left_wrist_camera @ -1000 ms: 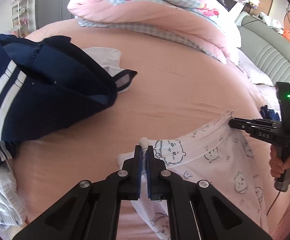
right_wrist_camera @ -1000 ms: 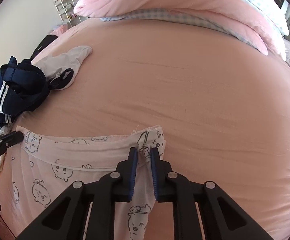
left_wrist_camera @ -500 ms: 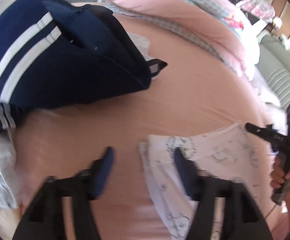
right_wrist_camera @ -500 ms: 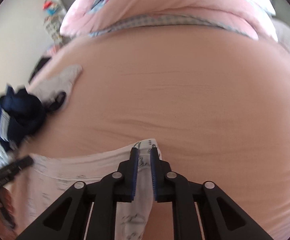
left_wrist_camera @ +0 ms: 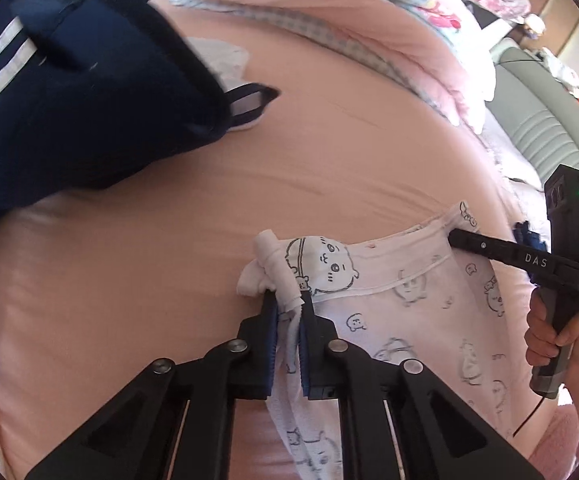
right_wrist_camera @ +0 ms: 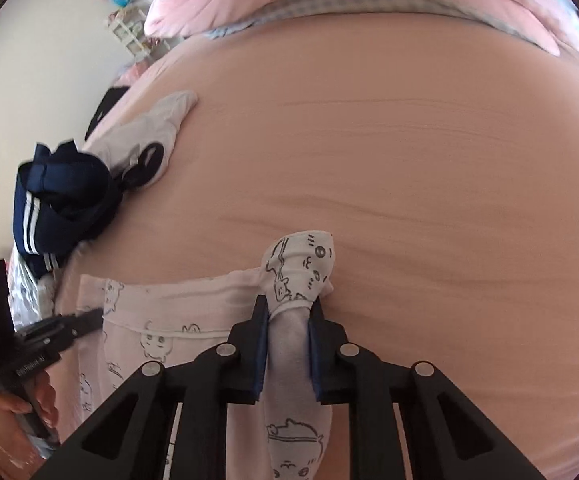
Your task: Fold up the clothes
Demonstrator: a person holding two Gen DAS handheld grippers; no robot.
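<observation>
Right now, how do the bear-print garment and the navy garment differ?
The bear-print garment is pale pink with cartoon bears; the navy garment is dark blue with white stripes. The bear-print garment lies spread fairly flat, both top corners pinched by the left gripper and right gripper; the navy garment sits bunched in a heap, untouched. Both lie on the pink bedsheet.

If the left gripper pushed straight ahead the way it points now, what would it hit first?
The left gripper is already shut on the bear-print garment; beyond that bunched corner lies bare pink bedsheet. The navy garment sits off-line left.
</observation>
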